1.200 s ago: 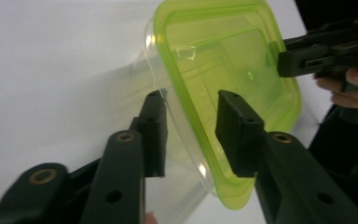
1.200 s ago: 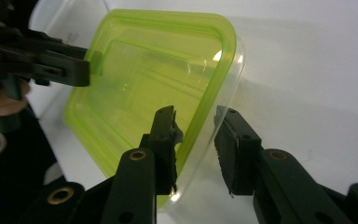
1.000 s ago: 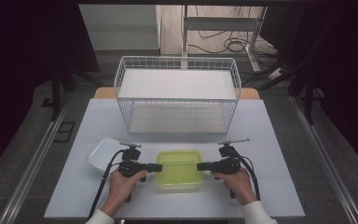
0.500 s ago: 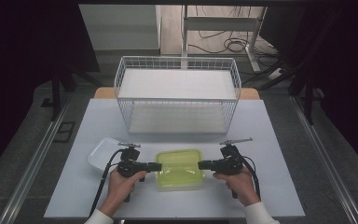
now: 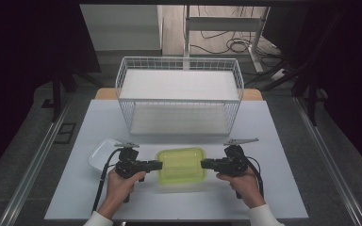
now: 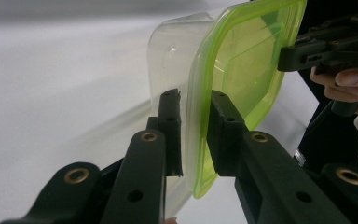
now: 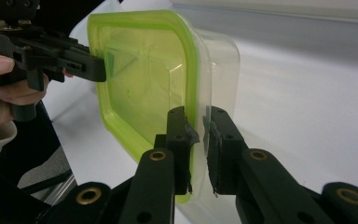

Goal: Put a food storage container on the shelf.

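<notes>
A clear plastic container with a yellow-green lid [image 5: 181,165] sits between my two grippers near the table's front edge. My left gripper [image 5: 160,165] holds its left end. In the left gripper view the jaws [image 6: 193,100] have just been closing and pinch the lid's rim [image 6: 242,60]. My right gripper [image 5: 202,164] is shut on the opposite end. In the right gripper view its pads [image 7: 196,116] clamp the rim of the lid [image 7: 140,79]. Each gripper view shows the other gripper on the far end of the container.
A white wire basket [image 5: 179,94] stands at the back middle of the pale table [image 5: 273,127]. A shallow white tray [image 5: 101,153] lies just behind and left of my left gripper. A person's hands hold both grippers from the front edge.
The container and the right gripper have risen slightly. The left hand has stayed almost in place.
</notes>
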Tool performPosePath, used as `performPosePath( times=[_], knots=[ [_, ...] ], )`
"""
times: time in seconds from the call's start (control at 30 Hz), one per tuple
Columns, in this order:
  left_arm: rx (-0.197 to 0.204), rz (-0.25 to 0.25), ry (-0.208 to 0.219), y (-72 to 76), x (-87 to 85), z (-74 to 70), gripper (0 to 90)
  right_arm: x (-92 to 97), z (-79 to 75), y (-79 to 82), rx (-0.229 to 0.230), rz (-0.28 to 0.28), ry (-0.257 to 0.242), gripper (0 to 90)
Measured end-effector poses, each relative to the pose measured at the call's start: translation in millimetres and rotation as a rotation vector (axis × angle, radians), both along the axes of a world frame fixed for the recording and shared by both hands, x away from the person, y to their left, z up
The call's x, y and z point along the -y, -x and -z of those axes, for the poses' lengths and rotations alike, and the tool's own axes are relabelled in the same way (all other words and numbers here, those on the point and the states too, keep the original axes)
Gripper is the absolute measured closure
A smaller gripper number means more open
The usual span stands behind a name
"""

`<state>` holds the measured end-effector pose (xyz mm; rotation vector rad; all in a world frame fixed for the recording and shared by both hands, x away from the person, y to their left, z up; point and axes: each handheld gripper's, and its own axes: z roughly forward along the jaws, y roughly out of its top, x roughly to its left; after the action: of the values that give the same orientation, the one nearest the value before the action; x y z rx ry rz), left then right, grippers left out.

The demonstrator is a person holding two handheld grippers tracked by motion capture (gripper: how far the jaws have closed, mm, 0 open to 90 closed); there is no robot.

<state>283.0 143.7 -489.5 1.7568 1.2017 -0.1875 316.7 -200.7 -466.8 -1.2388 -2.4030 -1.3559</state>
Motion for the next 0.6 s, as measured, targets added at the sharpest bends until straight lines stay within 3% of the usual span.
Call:
performPosePath(
  times=[0.27,0.6],
  knots=[
    [0.086,-0.01,0.017,6.4,-3.7,-16.9,76.9,-0.5,-11.2,3.8,0.051,-0.012,-0.023,79.4],
    [0.175,-0.02,0.017,15.9,-5.7,-37.0,76.8,-2.7,-27.2,12.7,0.15,-0.027,-0.028,79.3]
  ],
)
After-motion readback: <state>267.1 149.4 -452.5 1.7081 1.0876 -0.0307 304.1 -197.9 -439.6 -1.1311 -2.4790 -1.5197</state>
